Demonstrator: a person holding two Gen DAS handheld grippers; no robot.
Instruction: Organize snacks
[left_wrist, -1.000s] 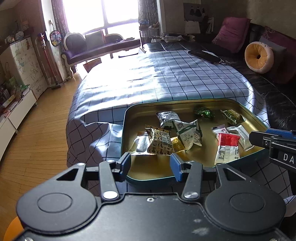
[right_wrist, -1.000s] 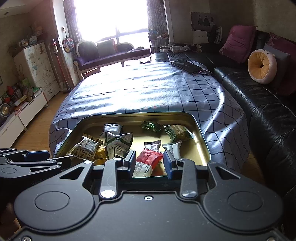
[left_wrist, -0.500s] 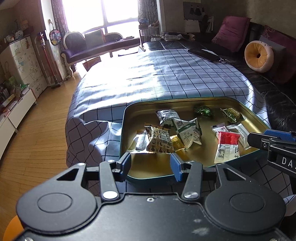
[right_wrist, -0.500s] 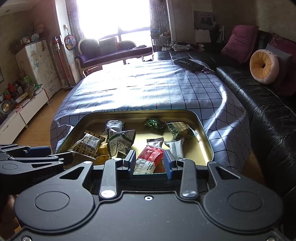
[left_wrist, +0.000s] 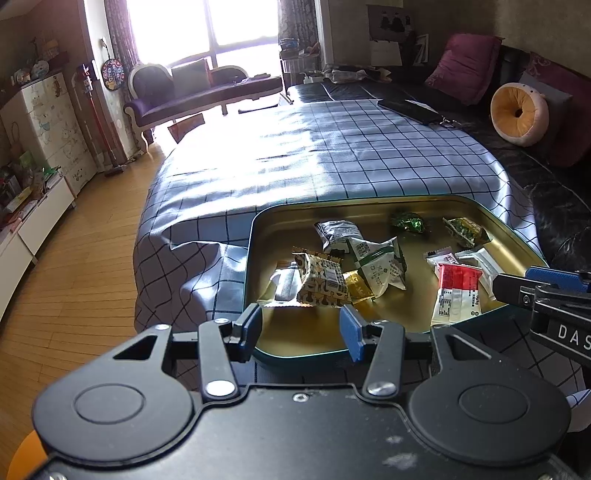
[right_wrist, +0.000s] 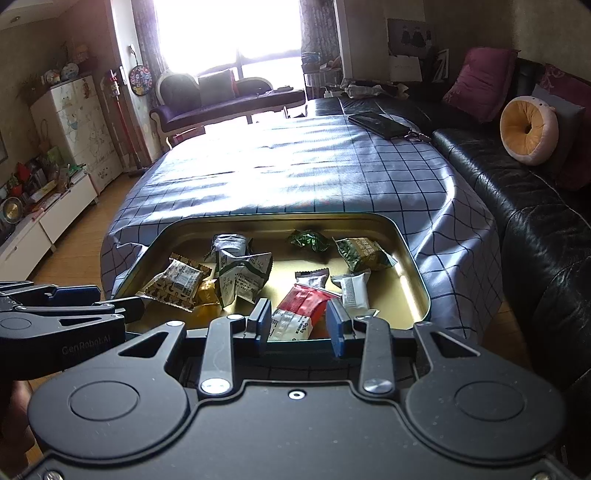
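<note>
Both grippers poised at the tin's near rim, jaws parted, holding nothing.

Snack packets loose inside the tin (left_wrist: 255, 236), scattered from 9 to 3 o'clock. Left gripper (left_wrist: 301, 326) gaping wide, aimed at the brown patterned packet (left_wrist: 321, 280); right gripper (right_wrist: 299, 323) moderately open, framing the red-and-white packet (right_wrist: 299, 310). If sorting goes on: best to pinch one flat edge squarely, lift clear of neighbours.

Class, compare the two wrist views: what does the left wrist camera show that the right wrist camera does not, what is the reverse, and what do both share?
Only the left wrist view shows the open left gripper from behind, aimed at the brown patterned snack packet. Only the right wrist view shows the open right gripper from behind, over the red and white snack bar. Both show the gold-lined rectangular metal tin on the blue checked tablecloth.
</note>
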